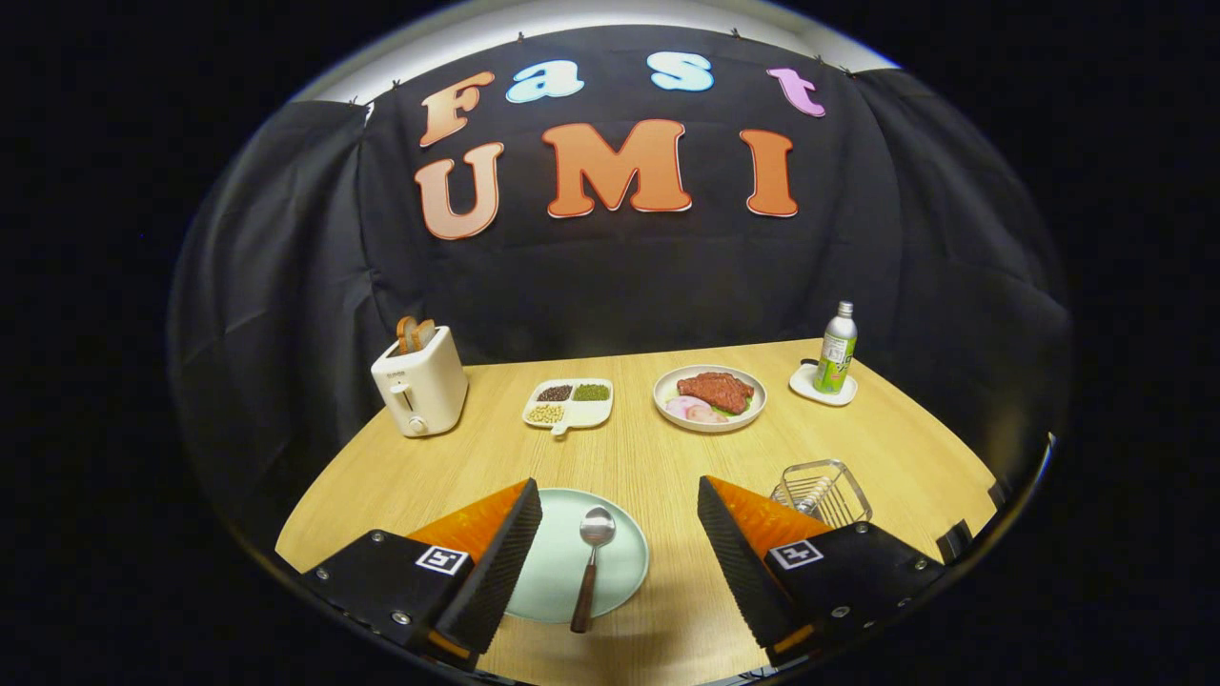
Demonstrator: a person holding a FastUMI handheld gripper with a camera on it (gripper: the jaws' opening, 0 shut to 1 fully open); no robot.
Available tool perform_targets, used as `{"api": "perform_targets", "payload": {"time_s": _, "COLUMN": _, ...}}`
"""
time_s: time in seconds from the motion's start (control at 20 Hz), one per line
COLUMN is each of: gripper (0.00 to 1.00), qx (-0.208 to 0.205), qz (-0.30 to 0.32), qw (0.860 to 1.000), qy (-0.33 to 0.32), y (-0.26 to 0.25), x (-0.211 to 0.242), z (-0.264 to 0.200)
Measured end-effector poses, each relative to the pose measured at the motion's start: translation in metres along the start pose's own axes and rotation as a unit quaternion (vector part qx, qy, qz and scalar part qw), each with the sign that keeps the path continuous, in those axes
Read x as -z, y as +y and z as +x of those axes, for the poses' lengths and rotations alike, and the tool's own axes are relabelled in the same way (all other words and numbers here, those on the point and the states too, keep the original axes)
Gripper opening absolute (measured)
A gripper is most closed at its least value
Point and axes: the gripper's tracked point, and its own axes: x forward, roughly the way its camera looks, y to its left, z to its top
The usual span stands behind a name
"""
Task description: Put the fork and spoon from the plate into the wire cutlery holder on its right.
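Gripper (620,534) jaws spread wide, w/ spoon (591,562) on plate (624,572) between them. Suggest lowering over handle mid-length, pinch square, then lift toward wire holder (822,493).

A pale green plate (624,562) carries a silver spoon (591,562) with a dark brown handle on the light wood-grain table (658,457); the far-left toaster (419,381) is cream.
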Motion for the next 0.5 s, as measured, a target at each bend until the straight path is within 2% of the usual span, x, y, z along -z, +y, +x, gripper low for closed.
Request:
{"api": "perform_targets", "payload": {"time_s": 0.25, "gripper": 0.98, "qx": -0.011, "qz": -0.011, "qw": 0.999, "qy": 0.051, "y": 0.019, "x": 0.042, "z": 0.021}}
{"api": "perform_targets", "payload": {"time_s": 0.5, "gripper": 0.96, "qx": 0.001, "qz": -0.024, "qw": 0.994, "qy": 0.107, "y": 0.018, "x": 0.088, "z": 0.039}}
